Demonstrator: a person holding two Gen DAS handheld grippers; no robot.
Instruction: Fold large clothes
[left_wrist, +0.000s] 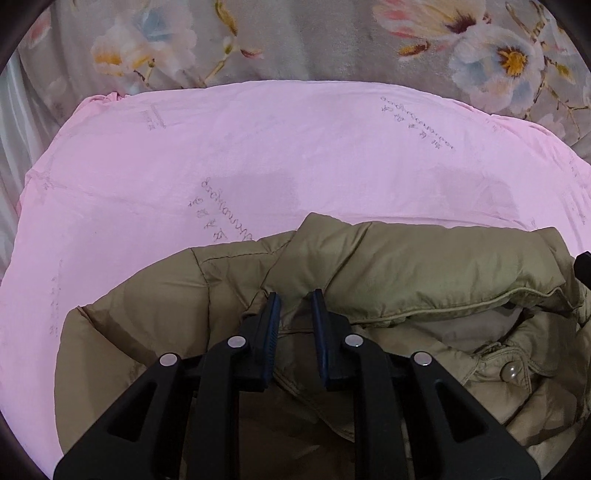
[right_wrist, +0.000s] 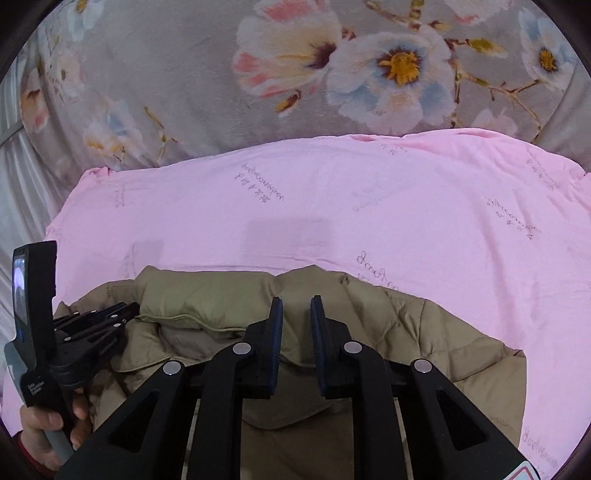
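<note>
An olive-khaki padded jacket (left_wrist: 388, 266) lies bunched on a pink sheet (left_wrist: 258, 155), collar and a clear snap button (left_wrist: 511, 370) at the right. My left gripper (left_wrist: 294, 301) sits over the jacket near its collar, jaws a narrow gap apart with jacket fabric between them. In the right wrist view the jacket (right_wrist: 406, 325) fills the lower middle. My right gripper (right_wrist: 296, 306) is over it, jaws likewise a narrow gap apart on fabric. The left gripper (right_wrist: 122, 314) shows at the left, held by a hand (right_wrist: 48, 424).
The pink sheet (right_wrist: 369, 206) with faint printed script covers the bed. Behind it lies a grey blanket with large flowers (right_wrist: 369, 66). White cloth (left_wrist: 14, 129) hangs at the far left. The sheet stretches bare beyond the jacket.
</note>
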